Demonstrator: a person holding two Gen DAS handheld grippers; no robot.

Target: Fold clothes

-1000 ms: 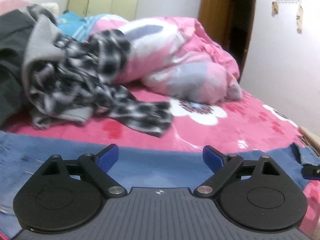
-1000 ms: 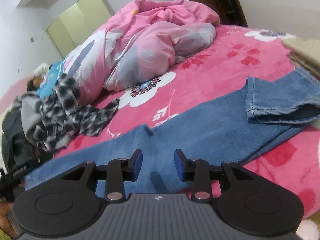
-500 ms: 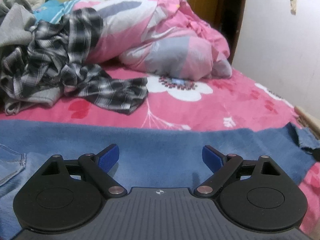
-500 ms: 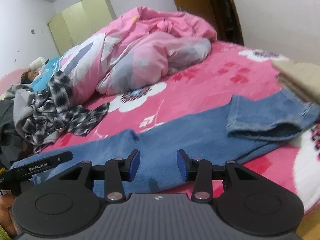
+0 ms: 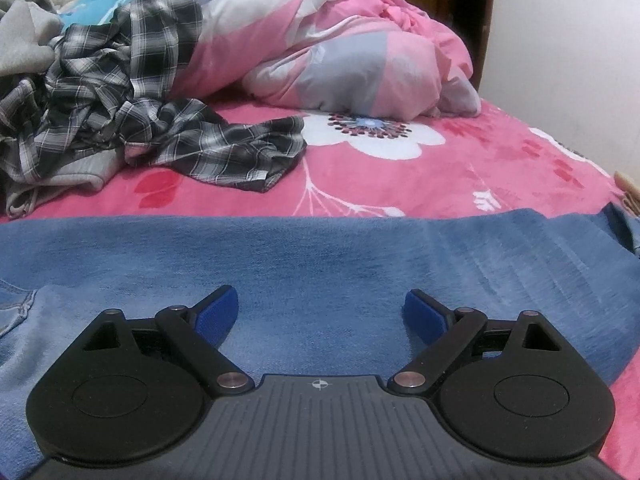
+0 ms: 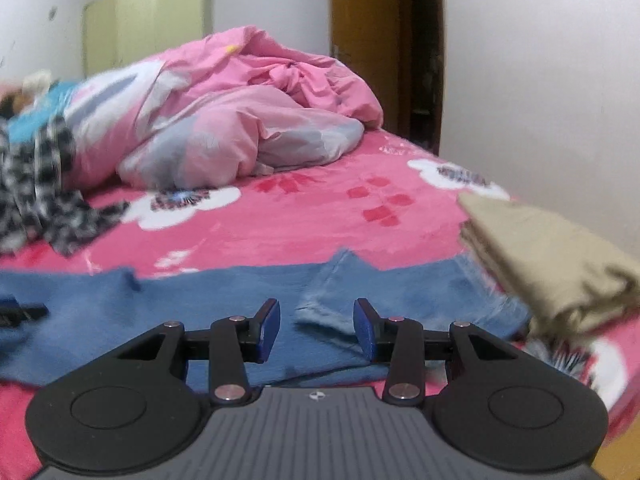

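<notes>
Blue jeans (image 5: 320, 256) lie spread flat across the near side of the pink floral bed (image 5: 400, 184). My left gripper (image 5: 320, 312) is wide open and empty, low over the middle of the jeans. In the right wrist view the jeans (image 6: 400, 292) have a leg end folded back over itself. My right gripper (image 6: 316, 326) is open and empty, just in front of that folded hem.
A heap of plaid and grey clothes (image 5: 120, 100) lies at the back left. A pink and grey duvet (image 5: 340, 60) is bunched at the back. A folded beige garment (image 6: 552, 256) sits at the bed's right edge. A wall and a wooden door (image 6: 384, 40) are behind.
Both grippers have moved down and closer to the jeans. The right gripper has swung right toward the folded leg end and its jaws have opened wider.
</notes>
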